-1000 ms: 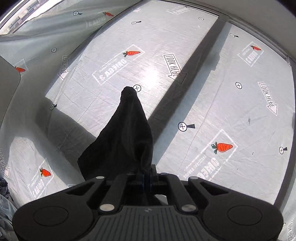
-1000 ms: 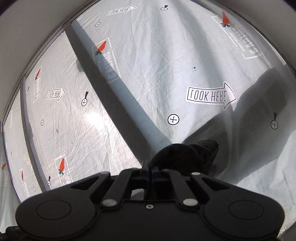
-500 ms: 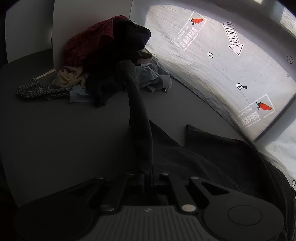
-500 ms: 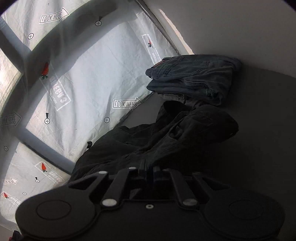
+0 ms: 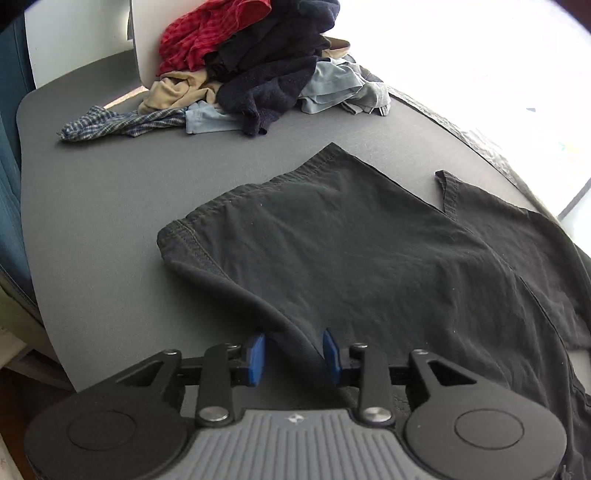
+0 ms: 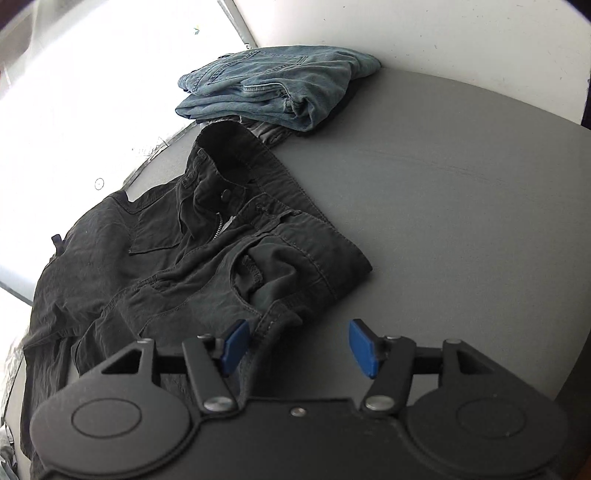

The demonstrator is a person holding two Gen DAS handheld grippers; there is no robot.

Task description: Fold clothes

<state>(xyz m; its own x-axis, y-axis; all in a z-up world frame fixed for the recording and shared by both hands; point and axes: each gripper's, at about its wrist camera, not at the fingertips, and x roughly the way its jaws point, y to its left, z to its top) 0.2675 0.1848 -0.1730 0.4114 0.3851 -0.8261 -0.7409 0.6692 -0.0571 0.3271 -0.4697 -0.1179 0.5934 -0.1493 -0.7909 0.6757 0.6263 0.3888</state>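
Opening left gripper (image 5: 293, 355) and right gripper (image 6: 295, 347) astride black shorts (image 5: 351, 240).

text: none legible | labels: none | window sheet (image 6: 74, 110): washed out, unreadable

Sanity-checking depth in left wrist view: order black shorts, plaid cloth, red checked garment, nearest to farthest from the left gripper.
1. black shorts: fabric lies between the opening jaws of the left gripper.
2. plaid cloth: mid-table, far left.
3. red checked garment: top of the pile, at the back.
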